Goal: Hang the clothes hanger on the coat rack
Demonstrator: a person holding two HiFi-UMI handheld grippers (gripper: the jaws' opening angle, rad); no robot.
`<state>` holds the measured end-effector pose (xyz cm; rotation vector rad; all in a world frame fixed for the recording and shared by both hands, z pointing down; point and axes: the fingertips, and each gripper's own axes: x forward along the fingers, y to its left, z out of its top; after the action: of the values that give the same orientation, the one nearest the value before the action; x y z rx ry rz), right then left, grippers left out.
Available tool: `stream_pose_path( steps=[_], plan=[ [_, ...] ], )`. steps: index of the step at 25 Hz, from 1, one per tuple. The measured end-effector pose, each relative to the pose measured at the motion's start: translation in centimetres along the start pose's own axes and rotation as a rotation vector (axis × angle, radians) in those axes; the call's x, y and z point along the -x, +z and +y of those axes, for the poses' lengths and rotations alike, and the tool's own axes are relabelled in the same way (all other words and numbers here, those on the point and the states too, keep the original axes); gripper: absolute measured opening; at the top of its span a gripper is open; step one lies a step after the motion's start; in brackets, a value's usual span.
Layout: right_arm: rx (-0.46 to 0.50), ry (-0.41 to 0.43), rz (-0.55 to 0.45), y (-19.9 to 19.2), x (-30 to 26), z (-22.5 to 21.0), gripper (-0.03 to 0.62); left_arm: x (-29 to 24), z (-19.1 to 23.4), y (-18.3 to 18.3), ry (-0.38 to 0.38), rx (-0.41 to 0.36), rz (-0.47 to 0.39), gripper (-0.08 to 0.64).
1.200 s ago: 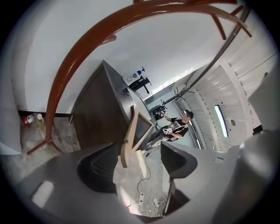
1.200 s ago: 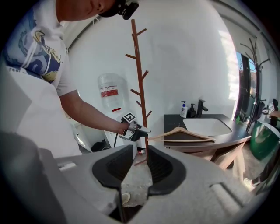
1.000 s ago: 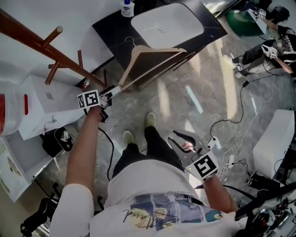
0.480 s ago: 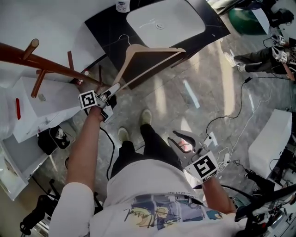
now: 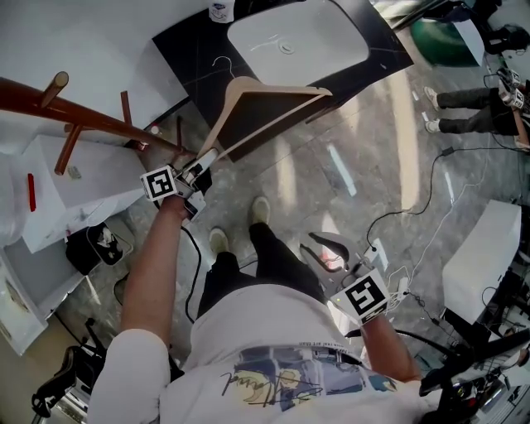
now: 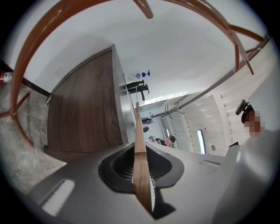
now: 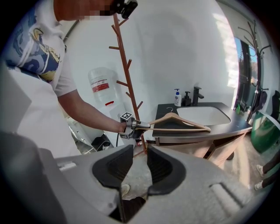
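Pale wooden clothes hanger with a wire hook [image 5: 224, 118] was held level just beside the reddish-brown wooden coat rack [image 5: 91, 116], not yet on a peg. The left gripper [image 5: 207, 157] was closing its jaws on the hanger's end. The right gripper [image 5: 327, 252], well away from the rack, was empty, jaws narrowly apart. The label on a white bottle [image 5: 219, 10] beyond the rack was too small to read.

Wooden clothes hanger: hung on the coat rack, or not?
Not hung: left tool, jaws closing, grips the light wooden clothes hanger by one end, hook on no peg of the brown wooden coat rack.
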<state>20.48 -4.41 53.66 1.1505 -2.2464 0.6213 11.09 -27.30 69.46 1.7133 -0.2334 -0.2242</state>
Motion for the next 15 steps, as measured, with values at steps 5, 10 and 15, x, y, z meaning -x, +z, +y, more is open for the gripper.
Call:
stream_pose_path(
  steps=[5,10,15],
  plan=[
    [0.011,0.015,0.002,-0.1,-0.3,0.3,0.101,0.5,-0.9,0.6,0.061,-0.169,-0.002,0.037],
    [0.037,0.029,-0.004,0.5,-0.6,1.0,0.101,0.6,-4.1,1.6,0.04,-0.343,-0.015,0.032],
    [0.056,0.037,-0.024,1.1,-0.8,1.8,0.101,1.2,-8.1,1.3,0.015,-0.444,0.01,0.031]
  ],
)
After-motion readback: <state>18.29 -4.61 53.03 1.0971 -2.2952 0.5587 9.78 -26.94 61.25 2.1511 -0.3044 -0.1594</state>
